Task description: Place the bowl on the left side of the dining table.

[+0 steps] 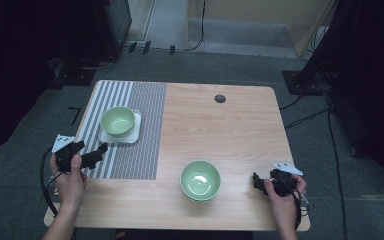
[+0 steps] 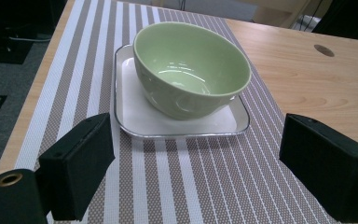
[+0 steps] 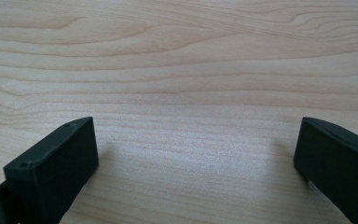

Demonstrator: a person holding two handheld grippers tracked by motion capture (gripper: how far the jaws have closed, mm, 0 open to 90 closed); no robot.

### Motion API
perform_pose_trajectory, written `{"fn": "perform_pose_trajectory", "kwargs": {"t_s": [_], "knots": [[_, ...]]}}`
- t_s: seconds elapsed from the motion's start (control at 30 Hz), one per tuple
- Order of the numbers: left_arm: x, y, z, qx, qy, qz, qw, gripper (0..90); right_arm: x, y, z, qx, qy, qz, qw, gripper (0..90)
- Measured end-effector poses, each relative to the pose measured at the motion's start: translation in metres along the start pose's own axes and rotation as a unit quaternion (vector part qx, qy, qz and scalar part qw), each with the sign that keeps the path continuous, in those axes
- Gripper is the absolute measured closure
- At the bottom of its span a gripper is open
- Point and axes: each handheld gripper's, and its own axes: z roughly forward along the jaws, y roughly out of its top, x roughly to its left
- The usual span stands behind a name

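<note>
A pale green bowl (image 1: pixel 117 120) (image 2: pixel 191 70) sits on a small white square plate (image 1: pixel 132 133) (image 2: pixel 140 116) on the striped placemat (image 1: pixel 125 150) (image 2: pixel 177 177) at the table's left. A second green bowl (image 1: pixel 200 180) stands on bare wood near the front middle. My left gripper (image 1: pixel 100 148) (image 2: pixel 191 172) hovers over the placemat just in front of the plate, open and empty, pointing at the bowl. My right gripper (image 1: pixel 256 181) (image 3: pixel 191 172) rests low over the wood at the front right, open, nothing between its jaws, a short way right of the second bowl.
The wooden table (image 1: pixel 230 125) (image 3: pixel 177 70) has a round cable hole (image 1: pixel 220 98) (image 2: pixel 324 50) near its far edge. Dark equipment and cables (image 1: pixel 310 115) lie on the grey floor around it.
</note>
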Motion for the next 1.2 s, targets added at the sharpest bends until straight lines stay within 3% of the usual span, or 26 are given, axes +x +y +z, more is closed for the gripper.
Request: {"fn": "perform_pose_trajectory", "kwargs": {"t_s": [0.77,1.2], "knots": [[0.009,-0.031,-0.020,0.010,0.003,0.000,0.9999,9.4,0.000,0.000,0.000,0.000,0.000,0.000,1.0000,0.0],[0.021,-0.047,-0.030,0.021,0.017,0.006,0.9996,9.4,0.000,0.000,0.000,0.000,0.000,0.000,1.0000,0.0]]}}
